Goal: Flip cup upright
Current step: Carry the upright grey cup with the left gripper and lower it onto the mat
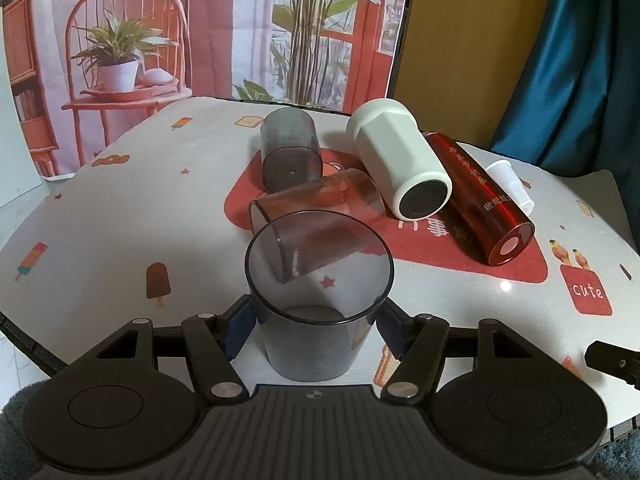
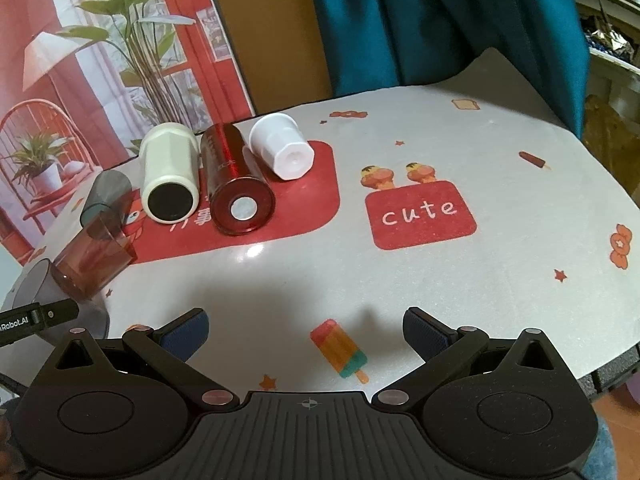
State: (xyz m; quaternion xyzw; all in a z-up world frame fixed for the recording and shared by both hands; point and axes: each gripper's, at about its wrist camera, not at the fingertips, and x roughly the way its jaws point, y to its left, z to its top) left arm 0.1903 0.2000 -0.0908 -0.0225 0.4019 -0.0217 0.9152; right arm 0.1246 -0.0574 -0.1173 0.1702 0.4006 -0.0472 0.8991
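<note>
My left gripper [image 1: 316, 324] is shut on a clear grey cup [image 1: 316, 300], which stands upright with its mouth up at the table's near edge; the cup also shows at the far left of the right wrist view [image 2: 36, 284]. Behind it a clear red-brown cup [image 1: 316, 200] lies on its side, also seen in the right wrist view [image 2: 94, 260]. A second grey cup [image 1: 290, 148] lies on its side further back. My right gripper [image 2: 306, 334] is open and empty above the tablecloth.
A cream tumbler [image 1: 400, 160], a red metallic bottle [image 1: 480, 196] and a white cup [image 2: 282, 146] lie on their sides on the red patch of the tablecloth [image 2: 440, 280]. A backdrop poster and a blue curtain stand behind the table.
</note>
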